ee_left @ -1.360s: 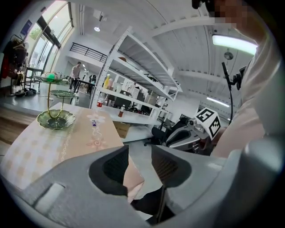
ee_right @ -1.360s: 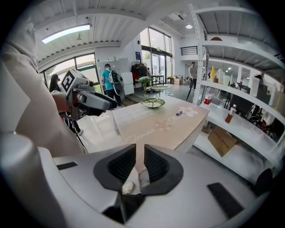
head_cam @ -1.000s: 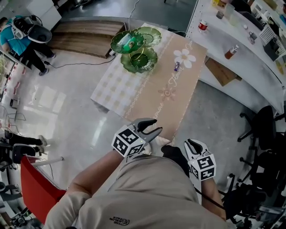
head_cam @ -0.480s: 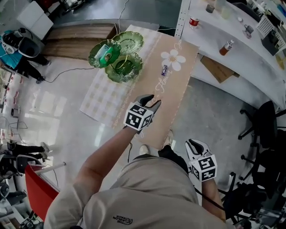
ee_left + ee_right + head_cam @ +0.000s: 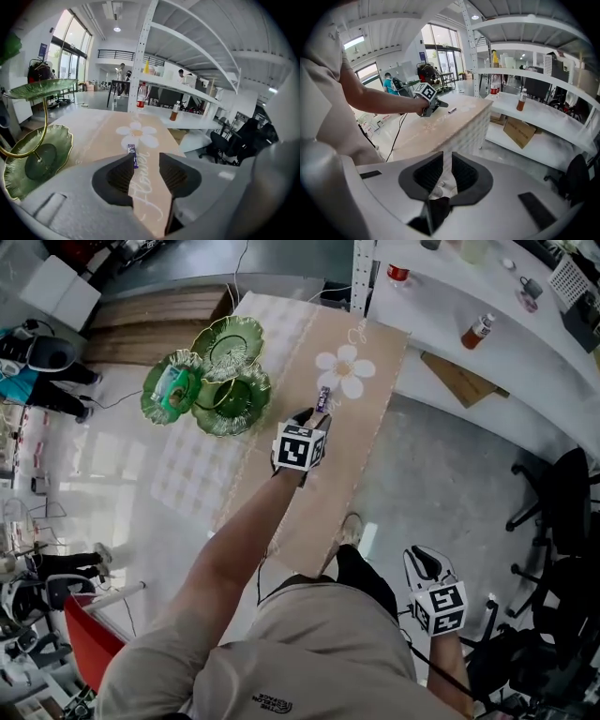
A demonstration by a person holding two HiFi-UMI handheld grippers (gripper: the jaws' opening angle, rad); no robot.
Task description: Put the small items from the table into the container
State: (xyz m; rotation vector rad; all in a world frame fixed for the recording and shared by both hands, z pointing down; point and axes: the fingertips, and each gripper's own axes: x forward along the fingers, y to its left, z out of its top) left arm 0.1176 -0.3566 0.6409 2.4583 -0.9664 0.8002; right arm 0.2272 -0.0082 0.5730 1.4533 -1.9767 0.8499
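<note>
Left gripper [image 5: 312,414], jaws gaping and empty, is hovering just short of the purple wrapper [image 5: 322,397], which is lying end-on beside the white flower [image 5: 345,371]; right gripper [image 5: 421,560], narrowly parted, is hanging far from it.

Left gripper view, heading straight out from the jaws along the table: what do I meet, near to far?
small purple packet → white daisy print → red-labelled bottle on the white shelf

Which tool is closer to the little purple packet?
Left. The left tool is just short of the purple packet; the right tool hangs beside the person's hip.
</note>
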